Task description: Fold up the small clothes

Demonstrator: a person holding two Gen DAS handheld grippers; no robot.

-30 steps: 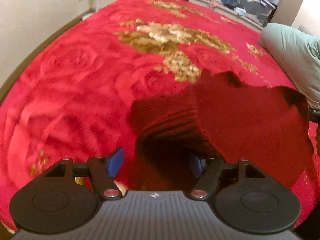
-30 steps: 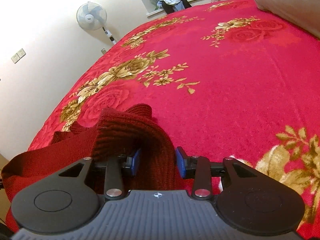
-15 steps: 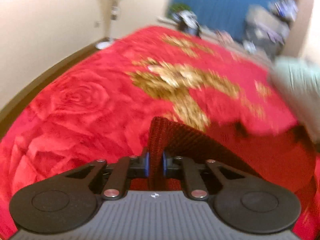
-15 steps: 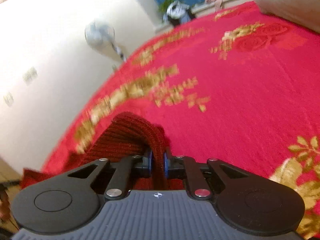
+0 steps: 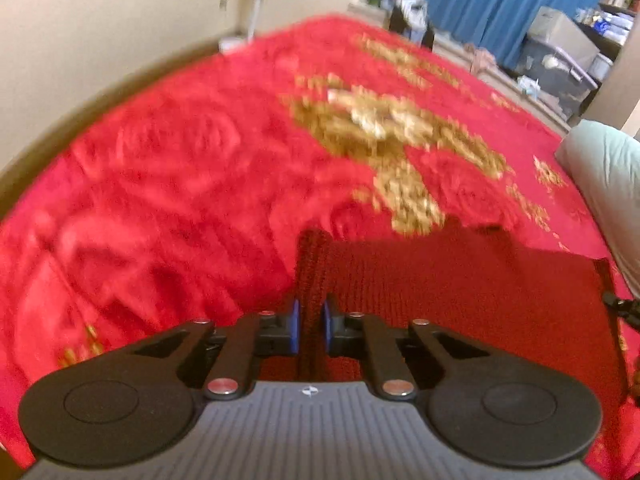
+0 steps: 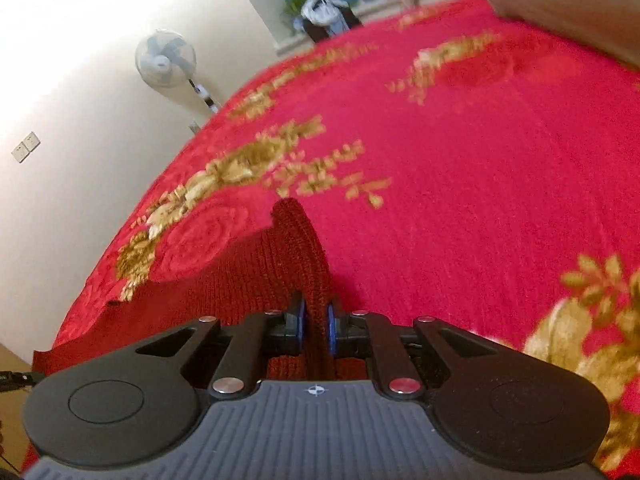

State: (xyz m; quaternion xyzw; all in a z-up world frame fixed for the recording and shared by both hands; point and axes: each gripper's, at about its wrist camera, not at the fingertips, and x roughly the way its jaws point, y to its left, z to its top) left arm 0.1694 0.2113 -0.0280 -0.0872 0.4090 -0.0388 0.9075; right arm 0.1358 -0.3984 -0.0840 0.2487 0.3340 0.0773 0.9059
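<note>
Left tool (image 5: 310, 330) and right tool (image 6: 316, 330) are each pinching one end of the knitted garment (image 5: 460, 280), which is stretching sideways between them above the bed (image 5: 180, 184).

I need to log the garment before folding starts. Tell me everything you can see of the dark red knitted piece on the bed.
The knitted piece is dark red, ribbed, thick and soft-looking, likely wool or acrylic. It lies spread over the red flowered blanket, darker than it. Two edges are pinched into upright ridges: one between the blue pads of the left tongs, one in the right tongs. Both are shut on it. Its full shape is cut off from view.
</note>
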